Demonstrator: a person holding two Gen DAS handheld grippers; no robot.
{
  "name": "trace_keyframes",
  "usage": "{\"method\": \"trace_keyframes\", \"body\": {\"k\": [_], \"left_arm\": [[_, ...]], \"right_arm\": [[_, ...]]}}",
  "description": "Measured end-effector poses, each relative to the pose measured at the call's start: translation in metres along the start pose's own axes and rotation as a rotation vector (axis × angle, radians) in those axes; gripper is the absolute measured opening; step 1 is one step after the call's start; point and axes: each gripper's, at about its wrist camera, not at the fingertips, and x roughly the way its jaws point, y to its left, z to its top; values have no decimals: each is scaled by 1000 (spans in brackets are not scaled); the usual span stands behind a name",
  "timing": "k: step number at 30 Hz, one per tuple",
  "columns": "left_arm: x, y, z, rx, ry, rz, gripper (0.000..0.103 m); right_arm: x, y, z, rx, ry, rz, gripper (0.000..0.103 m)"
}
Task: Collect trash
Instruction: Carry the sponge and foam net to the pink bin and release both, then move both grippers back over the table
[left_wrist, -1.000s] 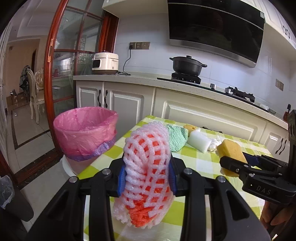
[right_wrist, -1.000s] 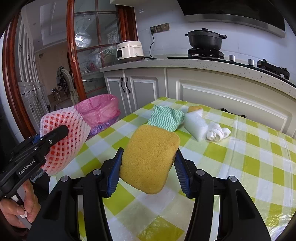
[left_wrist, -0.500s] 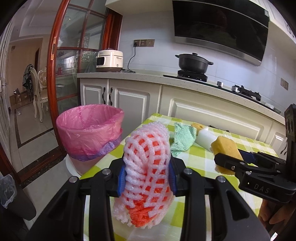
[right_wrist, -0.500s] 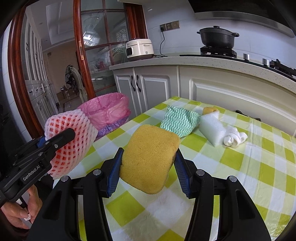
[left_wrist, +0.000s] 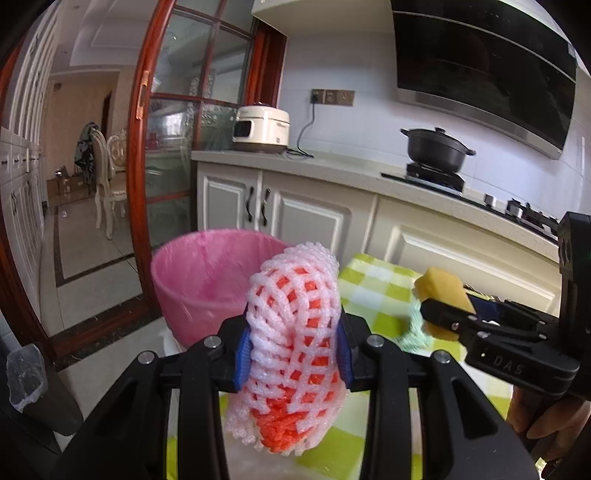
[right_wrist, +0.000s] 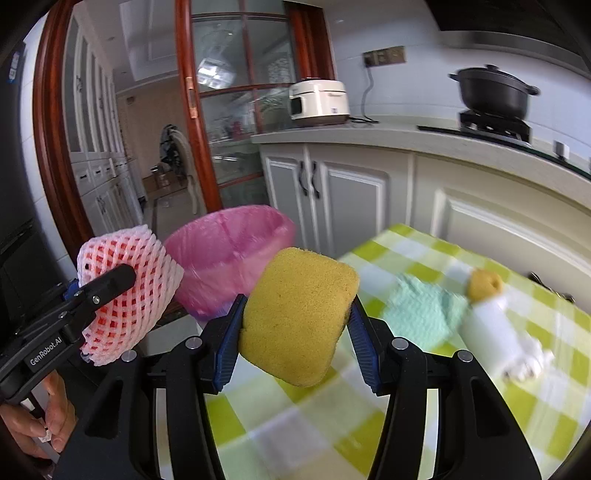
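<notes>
My left gripper (left_wrist: 291, 354) is shut on a pink and orange foam fruit net (left_wrist: 295, 332) and holds it up near the table's left end. It also shows in the right wrist view (right_wrist: 122, 291). My right gripper (right_wrist: 295, 339) is shut on a yellow sponge (right_wrist: 297, 314), also in the left wrist view (left_wrist: 443, 295). A bin lined with a pink bag (left_wrist: 207, 280) stands on the floor just past the table's left end, ahead of both grippers (right_wrist: 229, 258).
On the green checked tablecloth (right_wrist: 406, 387) lie a green striped cloth (right_wrist: 424, 310), a white foam block (right_wrist: 495, 328), a small yellow piece (right_wrist: 484, 284) and a white wad. White cabinets (left_wrist: 295, 214), a rice cooker and a black pot stand behind. A glass door is at left.
Both grippers have swung left and forward with their loads. The pink bin now sits nearer and more central; the table items have slid to the right.
</notes>
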Motion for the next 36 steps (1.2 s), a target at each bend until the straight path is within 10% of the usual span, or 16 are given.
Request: {"method": "trace_keyframes", "body": {"k": [21,36], "left_arm": [[113,100,72,-84,-15,131,38],[144,144,62,-156,13,133,68]], "right_arm": [[141,35,96,-44,15,178,54],[187,20,92,24,62,204,72]]}}
